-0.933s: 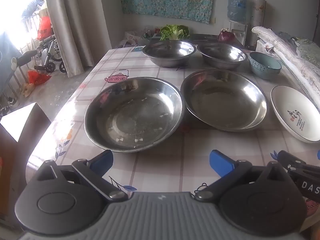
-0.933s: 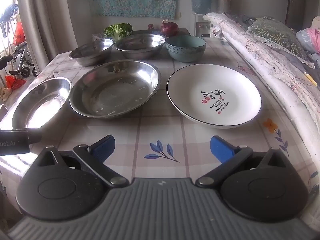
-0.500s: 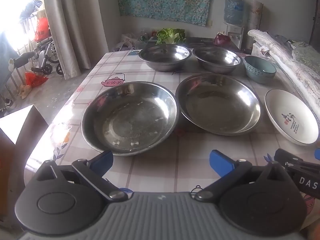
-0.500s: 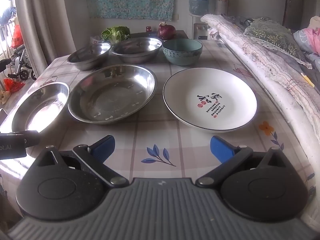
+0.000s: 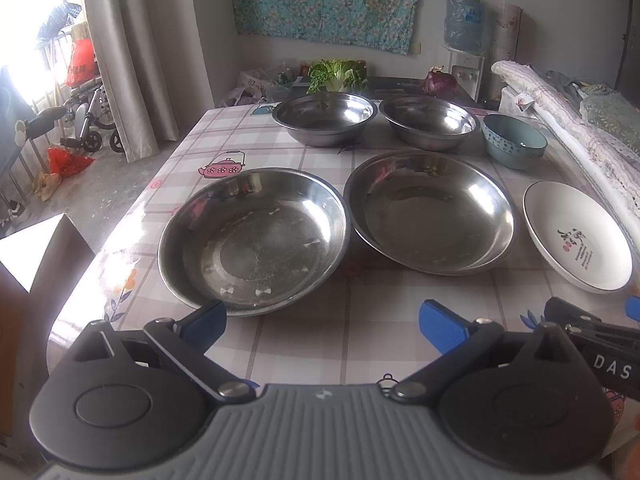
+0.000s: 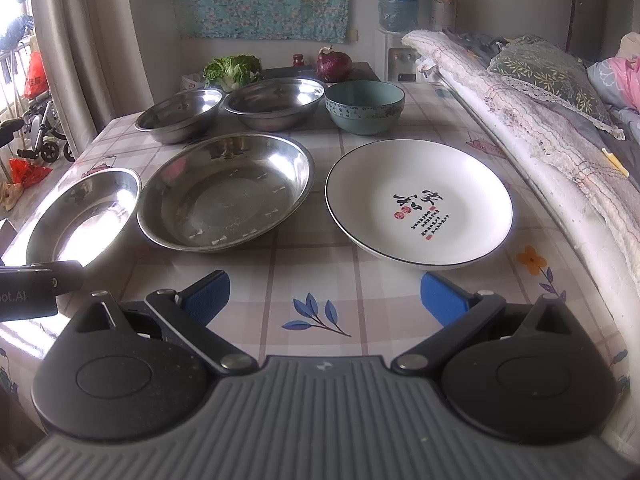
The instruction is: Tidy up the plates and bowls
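**Inspector A:** Change since the earlier frames: both grippers have drawn back toward the near edge of the table (image 6: 400, 280); the dishes have not shifted.

**Inspector B:** Jaw state?

**Inspector A:** The left gripper (image 5: 322, 320) has its jaws spread wide, nothing between them. The right gripper (image 6: 324, 294) is the same — wide apart and empty. Both hover over bare tablecloth, short of every dish.

**Inspector B:** Positions, taking the white plate (image 6: 418, 204) as reference.

**Inspector A:** Just left of the white plate lies a large steel pan (image 6: 226, 192), near it but apart. Left of that, a second steel pan (image 5: 254, 240) — the two rims are very close; contact cannot be confirmed. Directly behind the white plate stands the teal bowl (image 6: 364, 108), upright. Left of the teal bowl are two steel bowls: the nearer one (image 6: 276, 102) just beside it, the farther one (image 6: 180, 114) next along.

**Inspector B:** Anything beyond the dishes?

**Inspector A:** Behind the teal bowl, past the table's far edge, a red cabbage (image 6: 334, 65) and a leafy green (image 6: 232, 69). To the right of the white plate, folded bedding (image 6: 520, 92) runs along the table's side.
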Demonstrator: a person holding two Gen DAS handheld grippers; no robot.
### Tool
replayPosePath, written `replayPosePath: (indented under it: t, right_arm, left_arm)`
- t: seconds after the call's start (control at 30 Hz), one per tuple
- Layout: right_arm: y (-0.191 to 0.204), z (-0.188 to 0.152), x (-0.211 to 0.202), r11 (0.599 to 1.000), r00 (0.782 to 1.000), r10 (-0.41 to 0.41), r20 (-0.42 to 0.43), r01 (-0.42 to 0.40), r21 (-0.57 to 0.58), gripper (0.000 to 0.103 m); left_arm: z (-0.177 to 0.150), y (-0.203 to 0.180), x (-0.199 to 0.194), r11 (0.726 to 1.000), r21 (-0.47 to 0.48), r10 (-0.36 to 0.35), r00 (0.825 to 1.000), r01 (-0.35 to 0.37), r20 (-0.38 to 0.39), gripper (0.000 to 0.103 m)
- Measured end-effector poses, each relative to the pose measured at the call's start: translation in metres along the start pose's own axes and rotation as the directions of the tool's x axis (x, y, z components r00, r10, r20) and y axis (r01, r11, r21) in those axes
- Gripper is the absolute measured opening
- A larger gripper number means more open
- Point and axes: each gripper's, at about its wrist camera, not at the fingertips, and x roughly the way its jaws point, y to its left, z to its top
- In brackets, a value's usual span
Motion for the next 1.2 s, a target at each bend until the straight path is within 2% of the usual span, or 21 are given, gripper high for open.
replayPosePath:
  t: [1.2]
  right_arm:
    - [-0.0008, 0.0005, 0.0007, 1.0, 1.0, 0.002, -0.005, -0.002, -0.005, 0.102]
  left_arm:
    - [0.001, -0.0028, 0.0035, 1.0, -0.002, 0.0, 1.0, 0.0, -0.009, 0.103]
